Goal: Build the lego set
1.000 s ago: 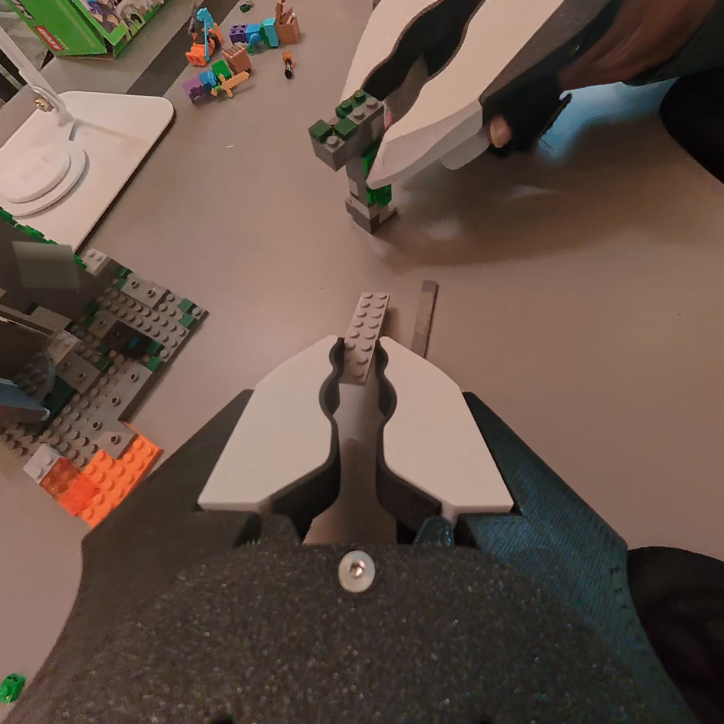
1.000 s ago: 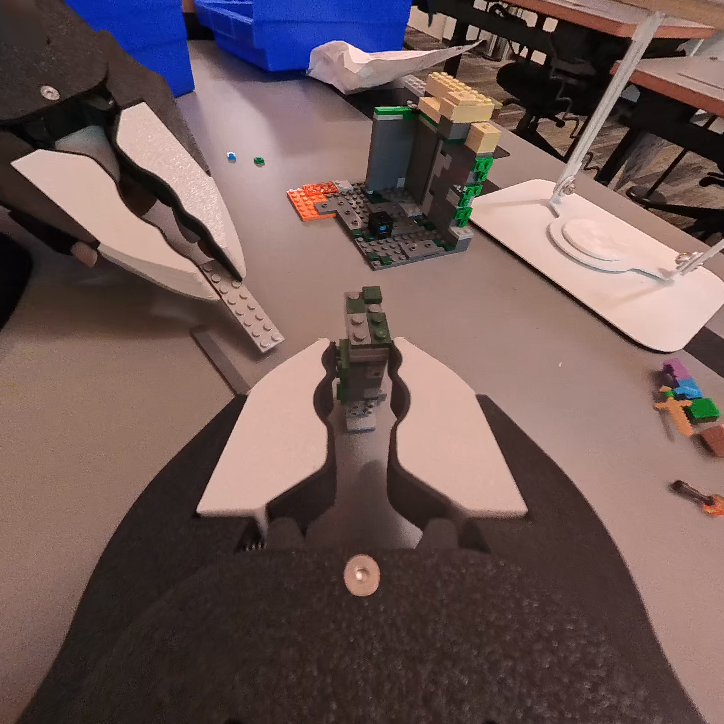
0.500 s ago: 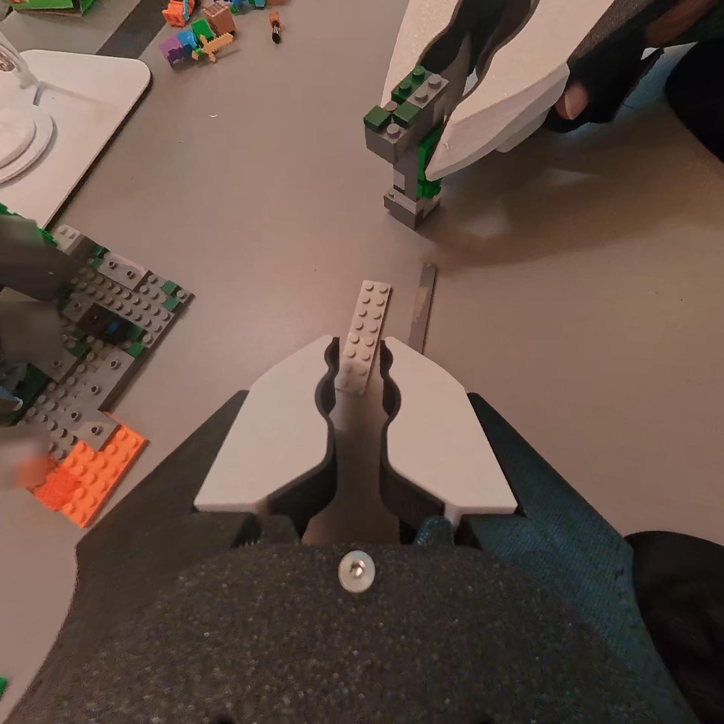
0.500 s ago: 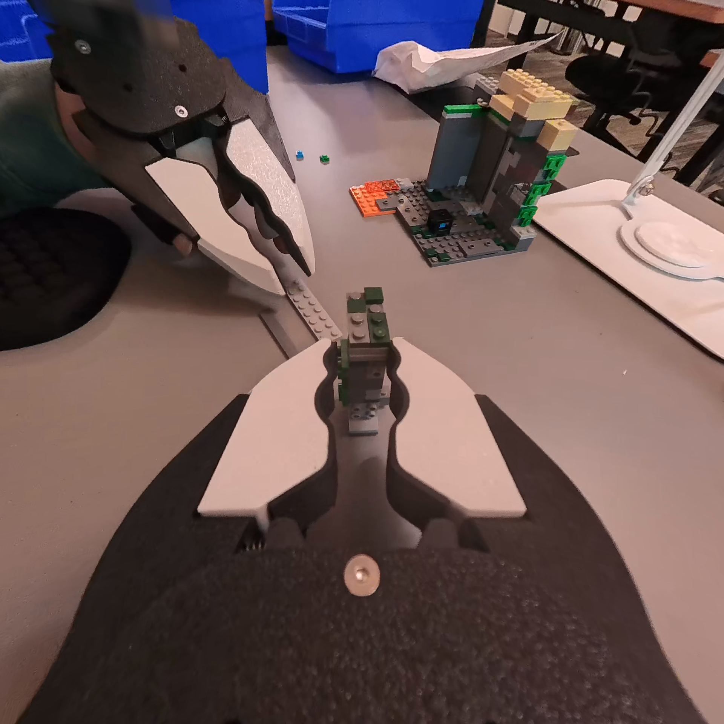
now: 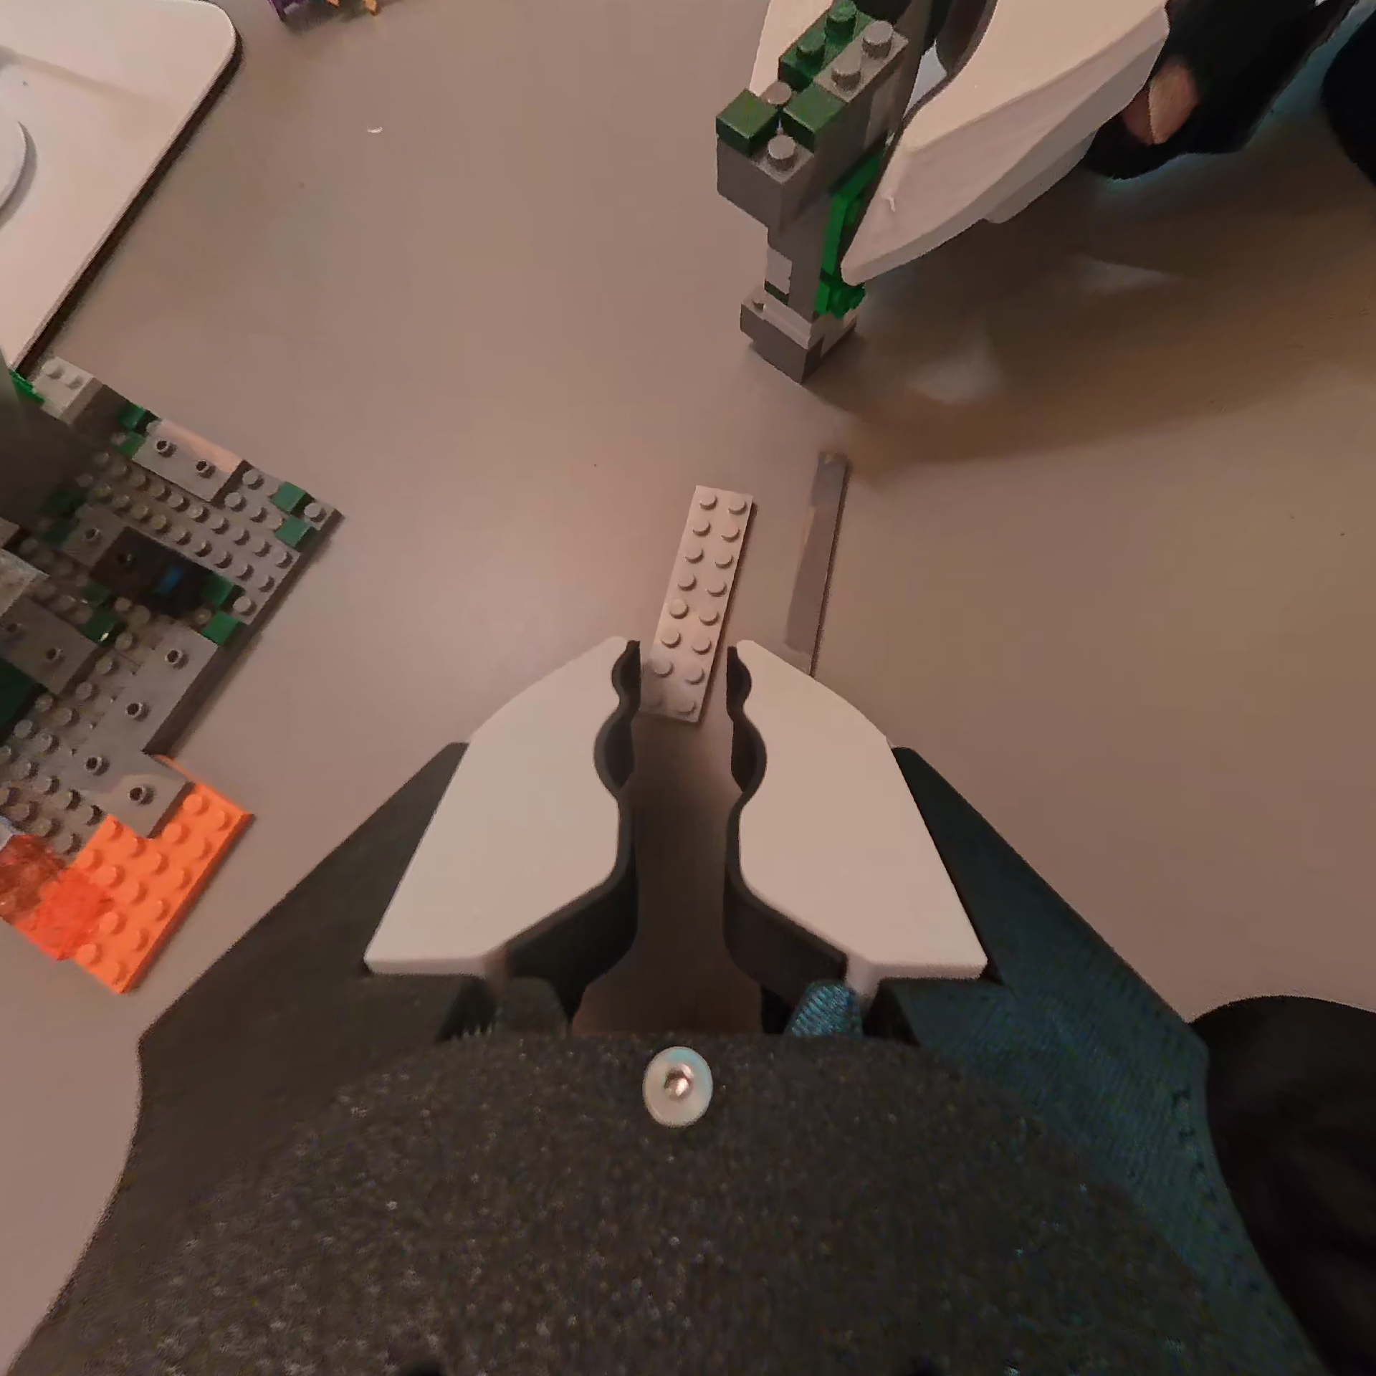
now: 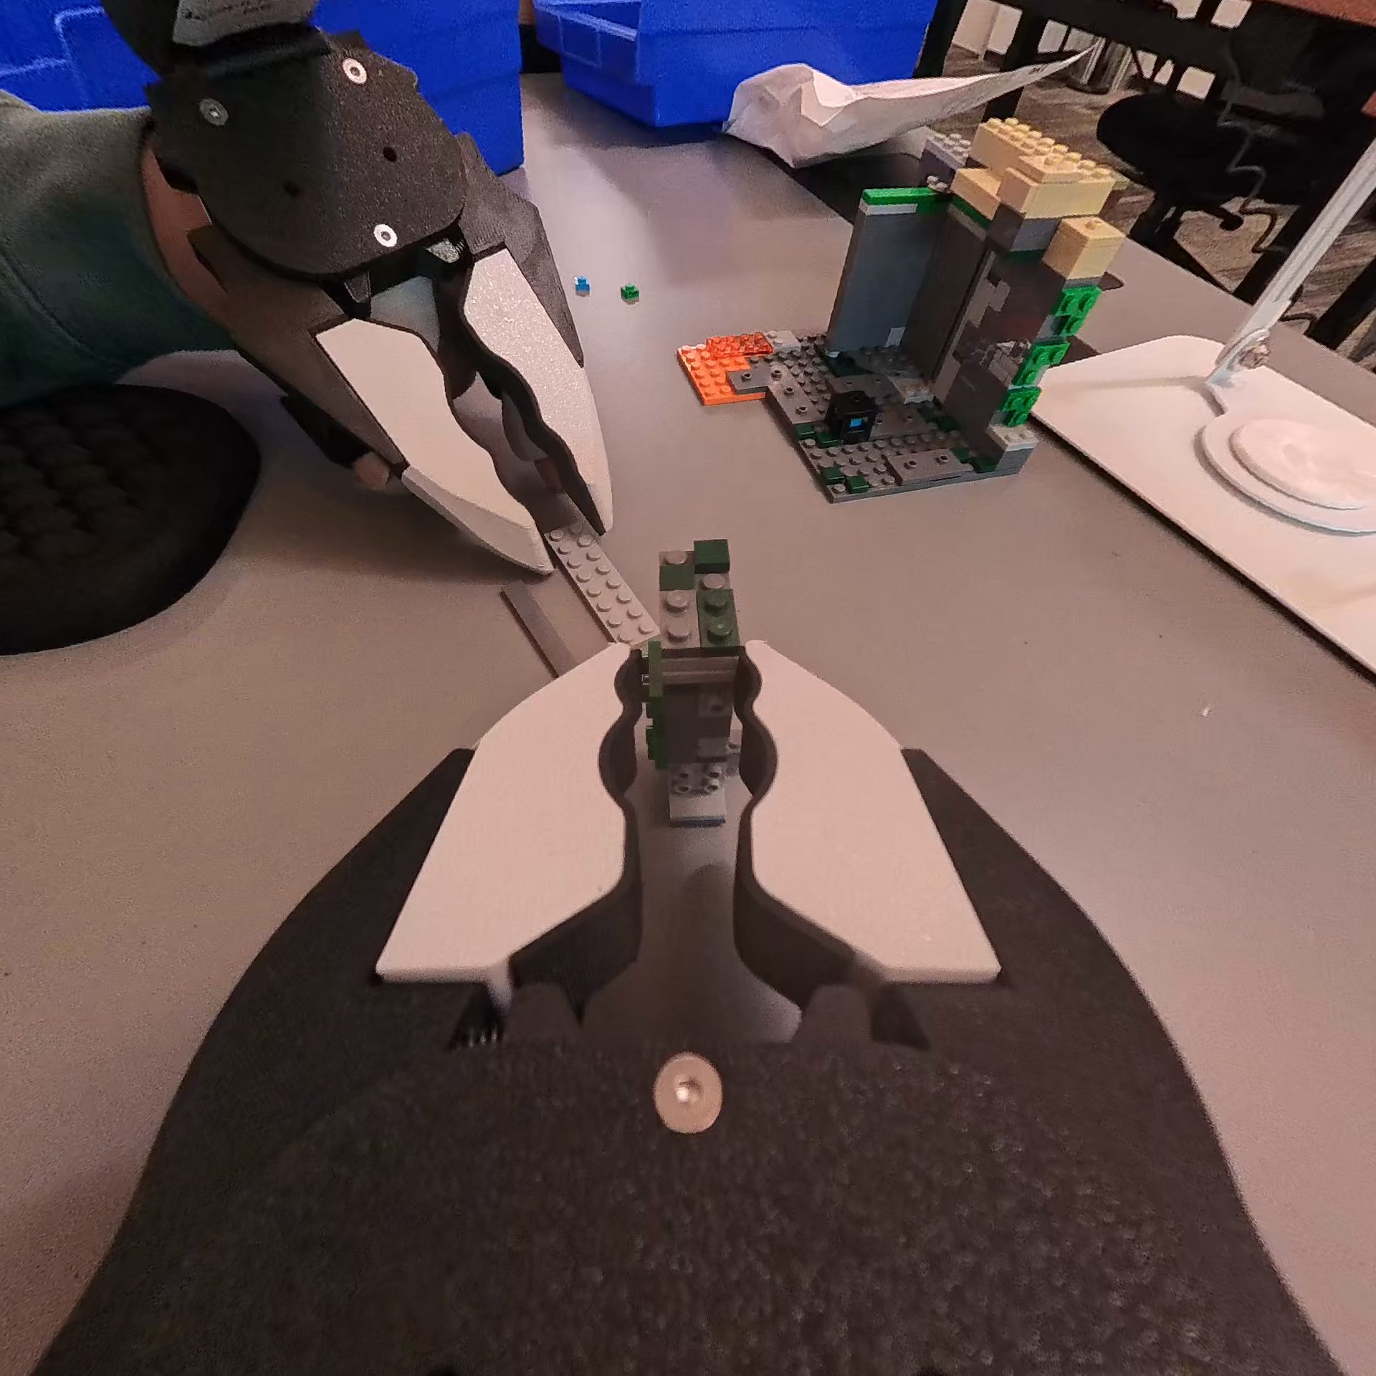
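A light grey 2-wide plate lies flat on the table, its near end between the tips of my left gripper, which is open with a gap on each side of the plate. The plate and left gripper also show in the right wrist view. My right gripper is shut on a grey and green column of bricks. In the left wrist view the column stands upright, its base at the table, just beyond the plate. The main build stands farther back.
A thin dark strip lies beside the plate. The main build's grey and orange base is at my left. A white lamp base, blue bins, crumpled paper and two tiny loose pieces lie behind. A black mat is left. Some 9 centimetres of space lies between my two pairs of fingers. About 20 centimetres separates my left fingertips from the main build.
My left gripper opened and let go of the grey plate, which now lies flat on the table. My right gripper has brought the column closer to the plate.
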A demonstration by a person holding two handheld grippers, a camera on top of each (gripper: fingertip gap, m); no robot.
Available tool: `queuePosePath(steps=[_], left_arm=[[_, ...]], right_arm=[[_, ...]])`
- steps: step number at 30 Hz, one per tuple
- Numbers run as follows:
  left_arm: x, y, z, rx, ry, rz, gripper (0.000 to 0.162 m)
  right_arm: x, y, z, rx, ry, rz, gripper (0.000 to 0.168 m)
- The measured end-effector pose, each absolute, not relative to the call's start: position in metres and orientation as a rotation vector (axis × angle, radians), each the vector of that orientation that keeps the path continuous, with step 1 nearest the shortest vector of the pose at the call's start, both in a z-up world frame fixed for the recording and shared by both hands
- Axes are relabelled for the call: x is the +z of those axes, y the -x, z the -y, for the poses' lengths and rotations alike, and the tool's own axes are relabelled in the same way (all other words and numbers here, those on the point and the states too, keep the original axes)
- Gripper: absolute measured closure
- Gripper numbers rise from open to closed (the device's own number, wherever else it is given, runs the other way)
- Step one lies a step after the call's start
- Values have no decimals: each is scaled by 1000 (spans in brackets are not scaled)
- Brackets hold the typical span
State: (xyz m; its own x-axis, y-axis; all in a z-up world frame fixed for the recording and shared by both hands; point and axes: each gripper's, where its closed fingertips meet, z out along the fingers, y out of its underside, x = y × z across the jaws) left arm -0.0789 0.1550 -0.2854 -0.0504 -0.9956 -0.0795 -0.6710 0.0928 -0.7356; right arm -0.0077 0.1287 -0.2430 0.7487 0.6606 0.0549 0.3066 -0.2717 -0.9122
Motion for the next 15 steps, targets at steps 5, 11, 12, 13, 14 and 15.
queuePosePath(steps=[5,11,12,13,14,15], left_arm=[[-287,80,-156,-689,1643,-1795,143],[-288,80,-155,-672,1697,-1826,146],[-288,80,-155,-674,1710,-1827,146],[-288,80,-155,-674,1724,-1828,146],[-288,80,-155,-672,1736,-1830,145],[-288,80,-155,-669,1744,-1831,146]], right_arm=[[-245,9,-129,440,1884,750,145],[-245,9,-128,455,1886,745,145],[-245,9,-128,459,1885,745,144],[-244,9,-128,463,1884,744,144],[-244,9,-128,463,1884,742,143],[-244,9,-128,464,1883,740,143]])
